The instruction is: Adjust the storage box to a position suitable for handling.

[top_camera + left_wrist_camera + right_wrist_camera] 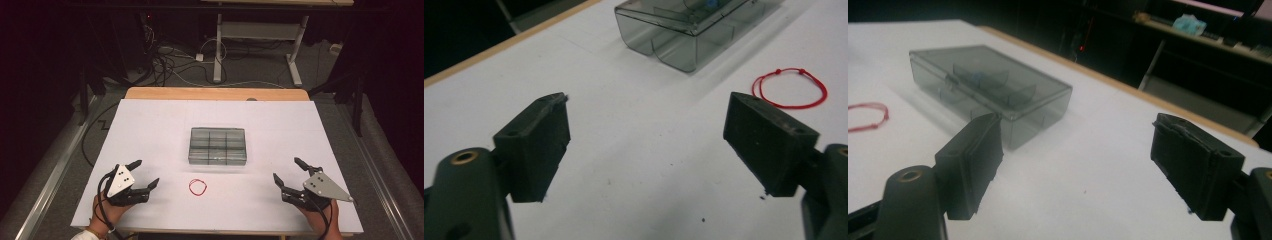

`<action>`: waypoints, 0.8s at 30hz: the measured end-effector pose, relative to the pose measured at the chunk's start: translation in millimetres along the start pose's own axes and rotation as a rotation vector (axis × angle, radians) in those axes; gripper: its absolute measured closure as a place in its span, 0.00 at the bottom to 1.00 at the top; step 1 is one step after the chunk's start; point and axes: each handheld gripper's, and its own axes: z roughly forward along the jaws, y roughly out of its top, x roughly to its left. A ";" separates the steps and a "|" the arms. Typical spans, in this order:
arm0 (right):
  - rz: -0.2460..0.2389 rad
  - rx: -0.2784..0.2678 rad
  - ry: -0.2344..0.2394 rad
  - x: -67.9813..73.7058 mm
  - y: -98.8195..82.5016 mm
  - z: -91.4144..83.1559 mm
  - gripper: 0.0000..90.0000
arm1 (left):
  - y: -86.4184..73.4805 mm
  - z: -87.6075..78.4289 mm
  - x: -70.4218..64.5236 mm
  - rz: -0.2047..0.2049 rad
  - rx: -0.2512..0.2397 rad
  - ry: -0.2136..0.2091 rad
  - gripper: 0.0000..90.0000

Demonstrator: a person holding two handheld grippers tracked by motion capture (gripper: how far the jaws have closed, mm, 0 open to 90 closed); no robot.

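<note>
Your left gripper (146, 174) sits near the front left of the white table (150, 125), its jaws spread wide with nothing between them. In the left gripper view the same gripper (646, 112) looks over bare table toward a red string loop (790, 88), which lies just beyond the right-hand jaw. Your right gripper (286, 170) rests near the front right, jaws likewise wide apart and holding nothing.

Between your two grippers, a little nearer your left one, the red string loop (198, 187) lies flat on the table. Just behind it, at the table's middle, stands a clear grey plastic box (218, 145) with compartments, lid closed. In the right gripper view the box (990, 85) sits ahead of the left-hand jaw.
</note>
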 end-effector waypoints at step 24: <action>0.047 0.227 0.041 -47.9 4.6 112.5 1.00 | 48.4 95.7 42.0 -0.095 0.125 -0.133 0.86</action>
